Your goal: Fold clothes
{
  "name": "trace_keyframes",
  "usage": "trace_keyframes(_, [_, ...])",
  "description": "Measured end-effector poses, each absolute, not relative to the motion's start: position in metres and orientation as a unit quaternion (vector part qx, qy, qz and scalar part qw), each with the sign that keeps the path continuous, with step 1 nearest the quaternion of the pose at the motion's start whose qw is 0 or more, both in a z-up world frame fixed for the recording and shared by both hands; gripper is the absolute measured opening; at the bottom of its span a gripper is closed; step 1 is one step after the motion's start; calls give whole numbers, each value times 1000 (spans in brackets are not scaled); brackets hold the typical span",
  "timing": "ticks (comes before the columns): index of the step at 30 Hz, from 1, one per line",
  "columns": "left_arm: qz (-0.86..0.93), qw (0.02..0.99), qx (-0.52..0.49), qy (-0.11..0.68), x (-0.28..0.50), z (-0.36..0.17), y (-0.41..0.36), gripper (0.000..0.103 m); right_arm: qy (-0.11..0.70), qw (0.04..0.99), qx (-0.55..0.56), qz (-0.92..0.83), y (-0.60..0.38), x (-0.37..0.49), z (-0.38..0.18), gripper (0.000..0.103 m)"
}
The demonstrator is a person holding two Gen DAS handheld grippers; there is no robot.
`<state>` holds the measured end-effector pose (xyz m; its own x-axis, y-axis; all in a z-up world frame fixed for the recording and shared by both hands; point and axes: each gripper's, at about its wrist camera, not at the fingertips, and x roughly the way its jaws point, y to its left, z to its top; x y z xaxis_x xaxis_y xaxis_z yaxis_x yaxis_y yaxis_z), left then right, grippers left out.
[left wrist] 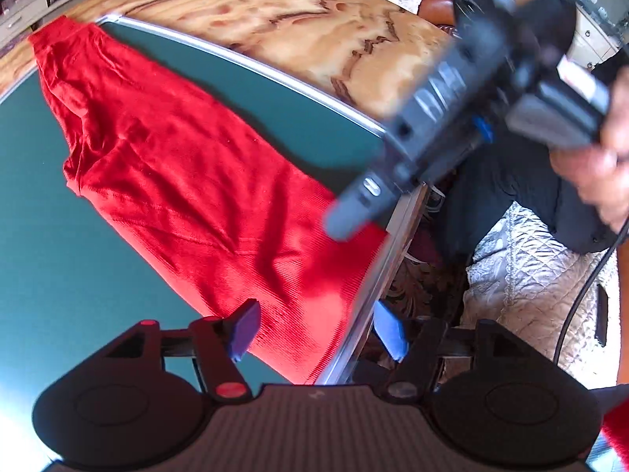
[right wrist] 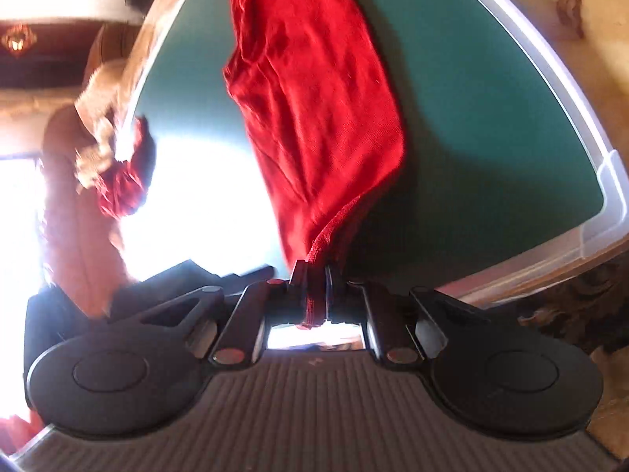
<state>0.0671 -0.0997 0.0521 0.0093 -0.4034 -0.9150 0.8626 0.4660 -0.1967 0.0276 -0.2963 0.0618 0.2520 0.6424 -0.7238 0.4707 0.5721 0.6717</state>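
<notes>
A red knitted garment (left wrist: 188, 173) lies stretched out across the green table top (left wrist: 47, 236), with its ribbed hem at the table's near corner. My left gripper (left wrist: 317, 330) is open and hovers just above that hem, with red fabric below the gap between its blue pads (left wrist: 245, 328). In the left wrist view the right gripper (left wrist: 348, 218) is blurred, held by a hand (left wrist: 601, 173), with its tip at the hem. In its own view the right gripper (right wrist: 315, 295) is shut on the ribbed hem, and the red garment (right wrist: 314, 110) rises from it across the table (right wrist: 471, 118).
The table's silver rim (left wrist: 275, 74) runs beside the garment. Beyond it lie a marbled floor (left wrist: 314, 19), a quilted cushion (left wrist: 530, 275), dark trousers (left wrist: 511, 181) and a black cable (left wrist: 582, 299). Sun glare (right wrist: 204, 196) whitens part of the table. A blurred hand with a red cuff (right wrist: 122, 181) is at the left.
</notes>
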Motion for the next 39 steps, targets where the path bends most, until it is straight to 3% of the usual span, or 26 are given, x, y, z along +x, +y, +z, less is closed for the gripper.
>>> trace_keyframes(4, [-416,709,238,517,68,43,-111,66,603,628,487,70,-299,51,47,12])
trace_keyframes(5, [-410,712,226,523,72,40,-111,50,605,629,483,70,-300,56,45,12])
trace_keyframes(6, [-412,709,208,533,78,37,-109,23,607,634,473,76,-298,56,46,12])
trace_keyframes(7, [-416,704,189,543,84,34,-108,14,609,639,462,83,-296,56,46,15])
trace_keyframes(9, [-423,703,179,543,92,34,-105,11,618,667,405,102,-293,64,49,17])
trace_keyframes(14, [-447,690,181,540,108,42,-99,11,597,773,132,172,-277,62,93,58])
trace_keyframes(20, [-477,668,196,537,123,54,-94,11,513,792,-156,292,-241,42,102,62])
trace_keyframes(27, [-509,644,226,524,129,65,-101,11,407,785,-238,401,-189,63,88,61])
trace_keyframes(28, [-511,640,228,526,129,65,-102,11,400,783,-239,411,-182,70,87,61])
trace_keyframes(30, [-512,635,235,528,129,63,-104,11,402,774,-221,436,-182,76,89,38])
trace_keyframes(31, [-510,637,241,526,129,62,-104,12,411,766,-211,447,-181,81,88,12])
trace_keyframes(34, [-498,642,244,530,130,53,-106,21,437,750,-204,453,-187,79,85,11])
trace_keyframes(36, [-489,646,249,531,130,48,-106,48,449,747,-186,453,-192,76,86,11])
trace_keyframes(39, [-486,649,261,523,127,42,-106,53,469,745,-152,449,-201,70,91,11])
